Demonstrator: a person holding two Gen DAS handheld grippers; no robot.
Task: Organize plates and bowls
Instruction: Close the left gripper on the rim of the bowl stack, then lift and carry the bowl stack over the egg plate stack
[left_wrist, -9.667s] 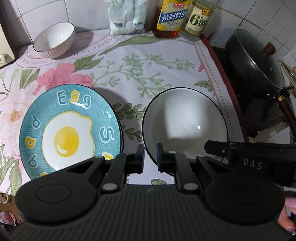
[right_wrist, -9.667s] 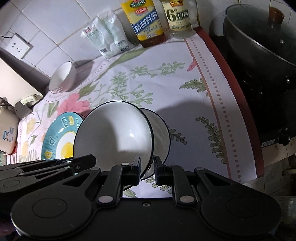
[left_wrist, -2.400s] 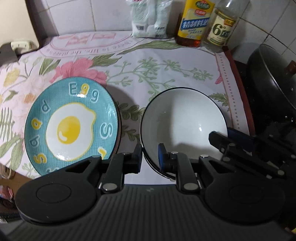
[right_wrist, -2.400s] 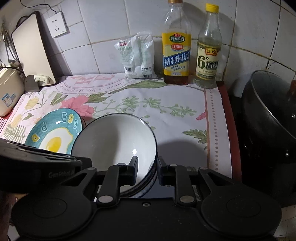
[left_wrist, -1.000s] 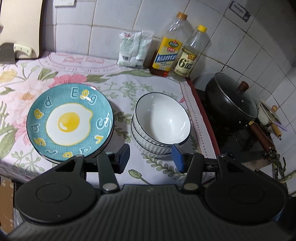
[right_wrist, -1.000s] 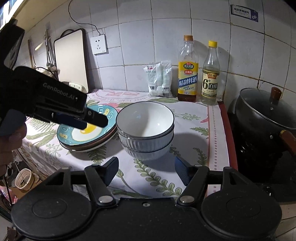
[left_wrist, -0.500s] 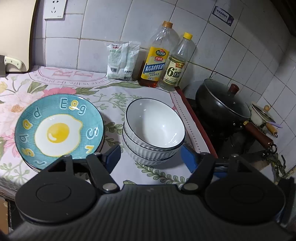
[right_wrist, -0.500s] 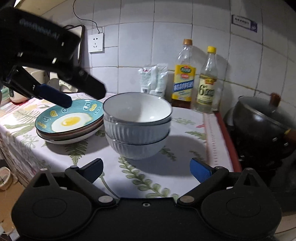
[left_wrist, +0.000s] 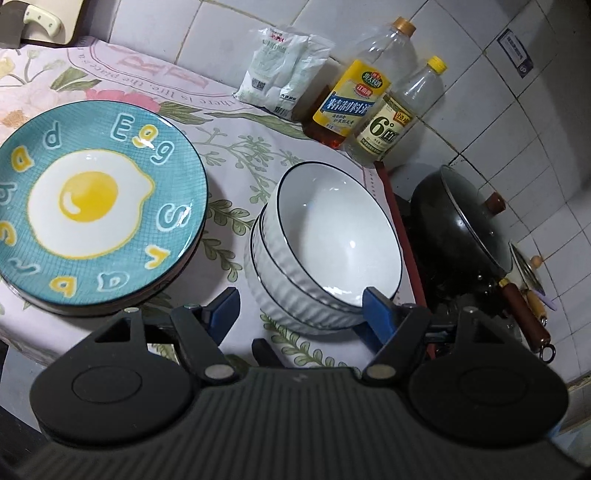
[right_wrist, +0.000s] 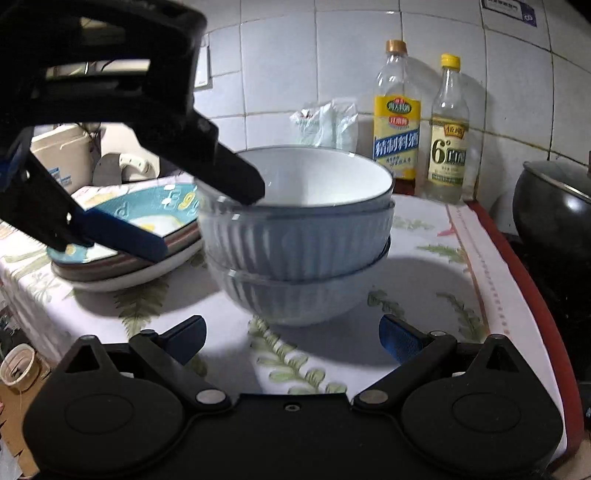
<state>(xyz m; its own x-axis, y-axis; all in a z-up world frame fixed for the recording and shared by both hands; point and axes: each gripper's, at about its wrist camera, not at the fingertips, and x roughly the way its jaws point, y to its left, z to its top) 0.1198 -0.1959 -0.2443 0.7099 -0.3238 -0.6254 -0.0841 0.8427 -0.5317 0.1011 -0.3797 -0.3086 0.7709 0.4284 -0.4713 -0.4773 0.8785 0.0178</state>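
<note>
White ribbed bowls with dark rims stand nested in a stack (left_wrist: 325, 251) on the floral cloth; the stack also shows in the right wrist view (right_wrist: 295, 236). To its left lies a stack of plates topped by a teal fried-egg plate (left_wrist: 92, 203), seen side-on in the right wrist view (right_wrist: 147, 236). My left gripper (left_wrist: 299, 306) is open and empty, just in front of and above the bowls; it also hangs at the upper left of the right wrist view (right_wrist: 192, 218). My right gripper (right_wrist: 291, 338) is open and empty, low in front of the bowl stack.
Two oil bottles (left_wrist: 351, 107) and a white packet (left_wrist: 280, 70) stand against the tiled wall. A dark lidded wok (left_wrist: 465, 225) sits on the stove to the right, past the cloth's red edge. A cream appliance (right_wrist: 62, 155) stands at the left.
Earlier both grippers were shut at the rims of bowls as they were stacked. Both have since opened and drawn back. In the last half second the left gripper moved closer to the bowl stack.
</note>
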